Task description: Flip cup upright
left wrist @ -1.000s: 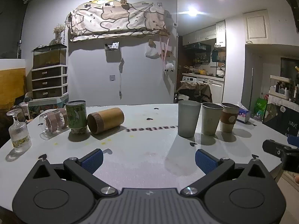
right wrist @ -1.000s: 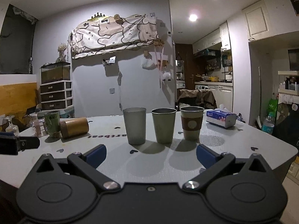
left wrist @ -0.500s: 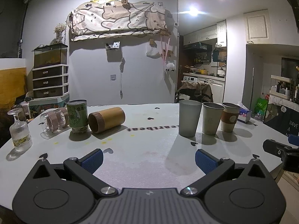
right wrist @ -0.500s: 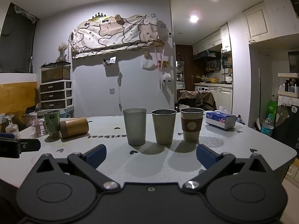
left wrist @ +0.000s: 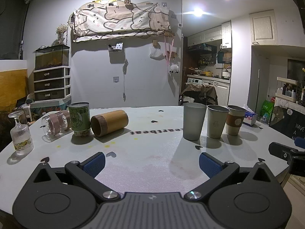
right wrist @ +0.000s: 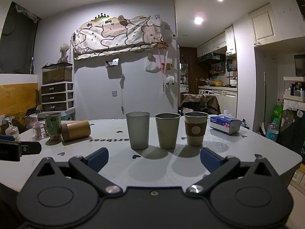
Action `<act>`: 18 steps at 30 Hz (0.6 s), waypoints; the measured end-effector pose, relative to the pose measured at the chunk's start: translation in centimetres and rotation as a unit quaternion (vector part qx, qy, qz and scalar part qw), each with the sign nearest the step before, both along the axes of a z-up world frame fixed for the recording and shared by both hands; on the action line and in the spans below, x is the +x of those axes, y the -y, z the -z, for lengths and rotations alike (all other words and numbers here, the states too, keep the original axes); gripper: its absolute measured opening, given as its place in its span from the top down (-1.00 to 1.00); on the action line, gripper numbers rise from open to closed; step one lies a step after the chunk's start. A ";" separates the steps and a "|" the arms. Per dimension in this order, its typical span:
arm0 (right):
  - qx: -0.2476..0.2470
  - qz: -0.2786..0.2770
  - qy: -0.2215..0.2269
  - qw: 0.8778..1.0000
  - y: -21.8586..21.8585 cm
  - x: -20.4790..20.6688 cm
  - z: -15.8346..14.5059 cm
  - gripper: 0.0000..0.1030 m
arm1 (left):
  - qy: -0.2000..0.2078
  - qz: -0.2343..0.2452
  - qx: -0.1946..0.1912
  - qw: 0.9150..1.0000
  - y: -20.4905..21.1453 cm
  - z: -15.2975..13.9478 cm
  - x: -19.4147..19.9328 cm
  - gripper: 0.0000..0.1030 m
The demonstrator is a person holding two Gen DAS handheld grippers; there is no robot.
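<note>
Both of your grippers hover low over the near edge of a pale grey round table [left wrist: 152, 152]; the left gripper [left wrist: 151, 162] has its blue-padded jaws spread wide and holds nothing; the right gripper [right wrist: 153, 158] is likewise wide and empty. Three cups already stand upright in a row on the right: a frosted grey tumbler [left wrist: 194, 121], a dull metal tumbler [left wrist: 217, 121] and a paper cup with a brown sleeve [left wrist: 234, 119]. The likely target, a tan bamboo cylinder cup [left wrist: 109, 122], lies on its side at far left, its ribbed dark rim toward you, touching or just beside an upright green printed can [left wrist: 79, 118]; a clear glass with pink bands [left wrist: 55, 124] also lies tipped further left. Use your left gripper; approach across the bamboo body, away from the can; close mid-length; lift slightly before rotating, so the rim clears the table; a round body may roll.
</note>
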State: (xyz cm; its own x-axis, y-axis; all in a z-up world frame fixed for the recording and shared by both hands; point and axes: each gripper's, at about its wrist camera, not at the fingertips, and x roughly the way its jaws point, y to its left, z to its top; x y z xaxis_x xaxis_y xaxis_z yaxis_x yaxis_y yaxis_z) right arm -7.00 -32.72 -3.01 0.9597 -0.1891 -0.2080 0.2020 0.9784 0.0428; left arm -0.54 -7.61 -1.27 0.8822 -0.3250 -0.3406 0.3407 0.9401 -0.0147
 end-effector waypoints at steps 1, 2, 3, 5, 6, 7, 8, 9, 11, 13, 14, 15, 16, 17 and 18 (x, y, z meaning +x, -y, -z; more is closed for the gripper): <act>0.000 0.000 0.000 1.000 0.0 0.0 0.0 -1.00 | 0.000 0.000 0.000 1.000 0.0 0.0 0.0 -1.00; 0.000 0.000 0.000 1.000 0.0 0.0 -0.1 -1.00 | 0.000 0.000 0.000 1.000 0.0 0.0 0.0 -1.00; 0.000 0.000 0.000 1.000 0.0 0.0 -0.1 -1.00 | 0.000 0.000 0.000 1.000 0.0 0.0 0.0 -1.00; -0.001 0.000 0.000 1.000 0.0 0.0 -0.1 -1.00 | -0.001 -0.001 0.000 1.000 -0.1 0.0 0.1 -1.00; 0.000 0.000 0.000 1.000 0.0 0.0 0.0 -1.00 | -0.001 -0.001 -0.001 1.000 -0.1 0.0 0.0 -1.00; 0.000 0.000 0.000 1.000 0.0 0.0 0.0 -1.00 | -0.001 -0.001 -0.001 1.000 -0.2 -0.1 0.1 -1.00; 0.000 0.000 0.000 1.000 0.0 0.0 0.0 -1.00 | -0.001 -0.001 -0.001 1.000 -0.2 -0.1 0.1 -1.00; 0.000 0.000 0.000 1.000 0.0 0.0 0.0 -1.00 | -0.001 -0.001 -0.001 1.000 -0.2 -0.1 0.1 -1.00; 0.000 0.000 0.000 1.000 0.0 0.0 -0.1 -1.00 | -0.001 -0.001 -0.001 1.000 -0.2 -0.1 0.1 -1.00; -0.001 0.000 0.001 1.000 0.0 0.0 -0.1 -1.00 | 0.000 -0.001 -0.001 1.000 -0.2 -0.1 0.1 -1.00; -0.001 -0.001 0.001 1.000 0.0 0.0 -0.1 -1.00 | -0.001 -0.001 0.000 1.000 -0.2 -0.1 0.1 -1.00; -0.001 -0.001 0.001 1.000 0.0 -0.1 -0.1 -1.00 | -0.001 0.000 0.000 1.000 -0.2 0.0 0.1 -1.00; -0.001 0.000 0.001 1.000 0.0 -0.1 -0.1 -1.00 | -0.001 -0.001 0.000 1.000 -0.2 -0.1 0.1 -1.00; -0.001 0.000 0.001 1.000 -0.1 -0.1 -0.1 -1.00 | -0.001 -0.001 0.000 1.000 -0.2 -0.1 0.1 -1.00; -0.001 -0.001 0.001 1.000 -0.1 -0.1 -0.1 -1.00 | -0.001 -0.001 0.000 1.000 -0.2 0.0 0.1 -1.00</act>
